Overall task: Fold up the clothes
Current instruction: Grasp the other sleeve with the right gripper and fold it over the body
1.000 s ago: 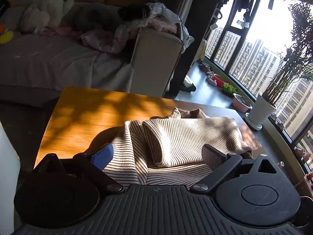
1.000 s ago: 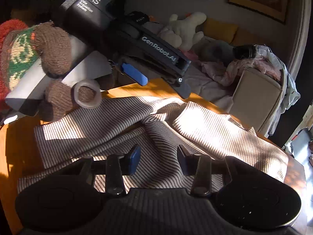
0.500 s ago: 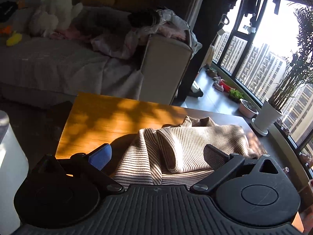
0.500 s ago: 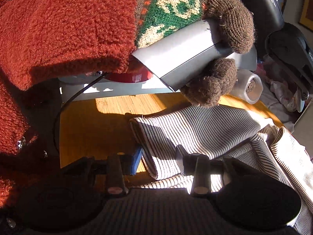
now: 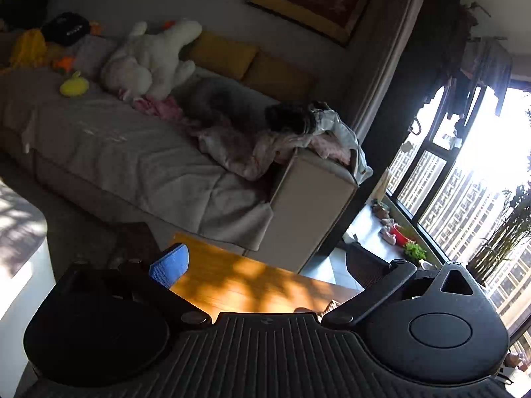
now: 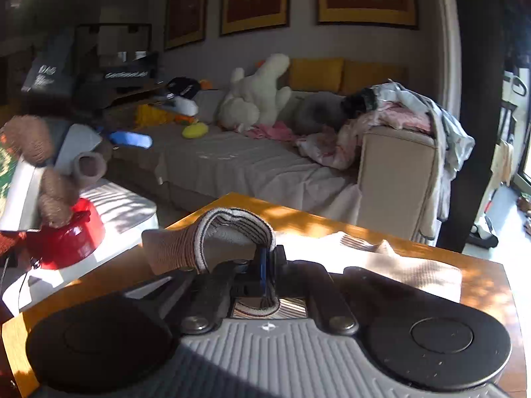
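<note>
While the right gripper [image 6: 265, 262] is clamped on a raised fold of the striped sweater [image 6: 212, 242], whose far part lies across the wooden table [image 6: 481, 282], the left gripper [image 5: 265, 265] stands wide open, holding nothing.

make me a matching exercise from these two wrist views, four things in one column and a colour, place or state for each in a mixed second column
Things:
1. striped sweater
2. left gripper
3. plush toy
4. bowl

Descriptions:
A. red, on the white surface left of the wooden table
B. white, lying on the sofa
C. a fold of it is pinched in the shut right gripper
D. fingers spread wide, nothing between them

Pairs: 1-C, 2-D, 3-B, 4-A
</note>
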A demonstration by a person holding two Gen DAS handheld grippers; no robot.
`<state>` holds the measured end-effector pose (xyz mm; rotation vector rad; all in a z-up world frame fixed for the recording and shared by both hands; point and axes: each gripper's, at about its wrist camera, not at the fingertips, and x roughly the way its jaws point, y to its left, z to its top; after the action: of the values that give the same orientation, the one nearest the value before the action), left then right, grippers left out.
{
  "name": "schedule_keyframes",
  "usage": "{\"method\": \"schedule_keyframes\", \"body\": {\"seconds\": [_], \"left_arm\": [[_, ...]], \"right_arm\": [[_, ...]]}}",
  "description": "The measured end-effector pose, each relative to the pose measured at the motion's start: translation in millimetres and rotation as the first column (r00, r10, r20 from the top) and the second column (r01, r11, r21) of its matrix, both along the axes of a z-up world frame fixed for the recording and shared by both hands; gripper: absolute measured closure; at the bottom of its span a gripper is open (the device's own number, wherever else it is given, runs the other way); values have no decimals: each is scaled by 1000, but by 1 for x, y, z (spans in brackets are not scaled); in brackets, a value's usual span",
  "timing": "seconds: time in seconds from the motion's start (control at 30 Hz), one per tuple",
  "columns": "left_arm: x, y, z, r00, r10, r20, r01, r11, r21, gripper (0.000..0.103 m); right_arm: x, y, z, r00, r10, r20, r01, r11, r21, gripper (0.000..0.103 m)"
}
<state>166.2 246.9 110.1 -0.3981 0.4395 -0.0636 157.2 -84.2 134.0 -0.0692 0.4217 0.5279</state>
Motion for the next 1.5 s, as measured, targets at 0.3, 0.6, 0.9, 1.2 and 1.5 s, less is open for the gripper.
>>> {"method": "schedule_keyframes", "body": {"seconds": [0.3, 0.6, 0.9, 1.2, 1.5], "left_arm": [[12, -45, -74, 971, -145, -188, 159, 986, 57, 0], [-16, -119, -117, 916, -343, -209, 389, 887, 249, 0], [-15, -129, -118, 924, -333, -190, 373, 896, 241, 0], [-5, -120, -114, 939, -291, -180, 328, 916, 229, 0], [5, -132, -92, 937, -327, -120, 346, 918, 195, 0]], "right_arm": [[59, -127, -55, 890, -397, -223, 418, 907, 51, 97], [38, -158, -65, 876, -320, -360, 414, 883, 221, 57], [49, -105, -80, 877, -127, -463, 247, 946, 209, 97], [97, -77, 60, 996, -65, -57, 78, 953, 294, 99], [128, -128, -71, 912, -240, -334, 318, 926, 203, 99]]}}
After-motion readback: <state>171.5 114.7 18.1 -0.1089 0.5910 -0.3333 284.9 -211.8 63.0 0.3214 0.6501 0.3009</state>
